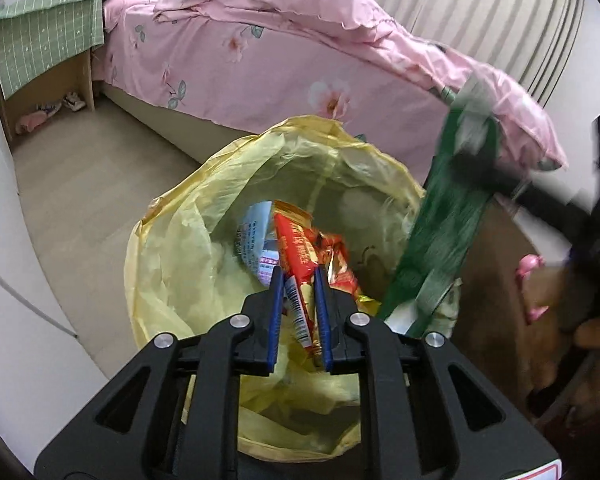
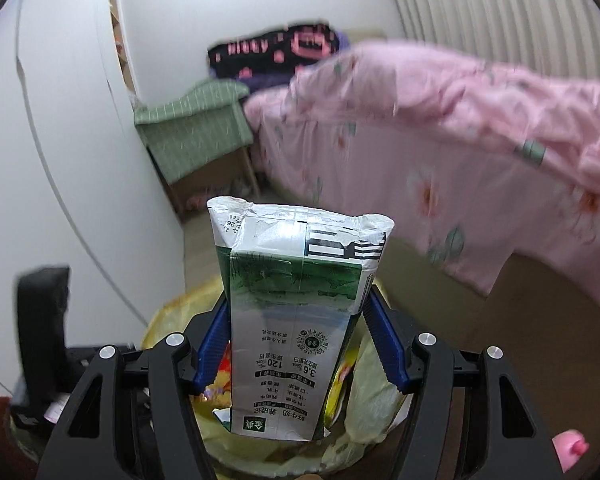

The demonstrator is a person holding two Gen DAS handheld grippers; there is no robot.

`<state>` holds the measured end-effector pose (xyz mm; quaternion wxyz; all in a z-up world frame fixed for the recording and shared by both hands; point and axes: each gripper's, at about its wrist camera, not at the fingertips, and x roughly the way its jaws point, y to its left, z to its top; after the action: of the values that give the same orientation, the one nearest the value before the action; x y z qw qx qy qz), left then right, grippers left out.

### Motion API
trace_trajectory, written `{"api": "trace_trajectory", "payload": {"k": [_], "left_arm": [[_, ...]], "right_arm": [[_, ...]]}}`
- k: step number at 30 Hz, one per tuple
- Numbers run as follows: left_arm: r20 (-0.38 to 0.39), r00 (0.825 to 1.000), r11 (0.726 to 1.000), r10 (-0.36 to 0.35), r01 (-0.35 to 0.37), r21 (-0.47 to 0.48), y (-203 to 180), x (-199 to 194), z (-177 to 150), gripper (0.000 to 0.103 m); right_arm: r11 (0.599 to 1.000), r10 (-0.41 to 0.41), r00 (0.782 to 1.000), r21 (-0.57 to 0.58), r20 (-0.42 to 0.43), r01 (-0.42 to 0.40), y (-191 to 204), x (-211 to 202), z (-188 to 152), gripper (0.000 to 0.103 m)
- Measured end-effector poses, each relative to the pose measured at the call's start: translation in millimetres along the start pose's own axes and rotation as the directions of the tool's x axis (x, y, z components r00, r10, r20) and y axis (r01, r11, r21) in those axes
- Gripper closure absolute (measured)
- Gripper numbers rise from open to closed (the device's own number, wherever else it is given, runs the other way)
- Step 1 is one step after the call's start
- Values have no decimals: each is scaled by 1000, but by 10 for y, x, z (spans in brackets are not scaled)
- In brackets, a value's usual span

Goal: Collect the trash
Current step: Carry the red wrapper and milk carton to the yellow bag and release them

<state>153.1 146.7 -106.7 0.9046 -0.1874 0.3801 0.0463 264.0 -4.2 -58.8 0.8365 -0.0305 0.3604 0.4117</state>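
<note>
Nearest in the left wrist view, the left gripper points down into a bin lined with a yellow trash bag. Its blue pads stand narrowly apart around a red snack wrapper; whether they press on the wrapper or have let go is hard to judge. The wrapper's far end already lies among other wrappers in the bag.

At about 3 o'clock of the bag's mouth, the green milk carton hangs blurred over the rim. In the right wrist view the right gripper has its jaws spread wide and clamped on the carton's sides, with the bag below.

To do this well, open the left jaws fully and lift straight out without snagging the liner. Release the carton only once it is over the middle of the mouth.

Beyond, at 12 o'clock, a bed carries a pink floral quilt.
</note>
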Motion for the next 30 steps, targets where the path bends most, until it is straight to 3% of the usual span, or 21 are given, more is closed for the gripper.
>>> {"api": "trace_trajectory", "payload": {"k": [1,3,5,8,15,20,22,23,25,30], "left_arm": [[7,1000,1000,-8,8,-20,21,-16,10,72],[25,1000,998,-11,12,-61,80,-61,48,63],[44,999,996,-4,8,-89,122,-142,63,62],[62,998,995,-30,36,-92,94,-231,76,48],[101,994,997,-47,54,-63,-127,-407,55,46],[181,983,993,-35,54,-102,-128,-700,93,46],[184,982,995,-33,49,-85,-144,-806,96,45],[187,982,995,-39,54,-80,-147,-863,87,45],[201,978,995,-47,64,-75,-147,-950,67,41],[215,974,992,-70,90,-86,-132,-981,57,40]], "right_arm": [[1000,-2,999,14,-40,3,-33,61,-29,42],[999,-45,997,19,-70,46,-64,94,-88,42],[994,-105,993,16,-62,106,-75,38,-126,41],[994,-96,995,55,-32,98,-117,-149,-153,41],[995,-95,995,5,12,95,-46,-617,-203,39],[994,-108,994,-18,10,109,20,-377,103,39],[992,-104,989,-79,-105,96,86,-102,152,39],[988,-125,974,-110,-190,106,129,42,131,39],[988,-121,954,-123,-274,90,177,163,53,39],[988,-142,926,-102,-350,113,139,187,-210,39]]}}
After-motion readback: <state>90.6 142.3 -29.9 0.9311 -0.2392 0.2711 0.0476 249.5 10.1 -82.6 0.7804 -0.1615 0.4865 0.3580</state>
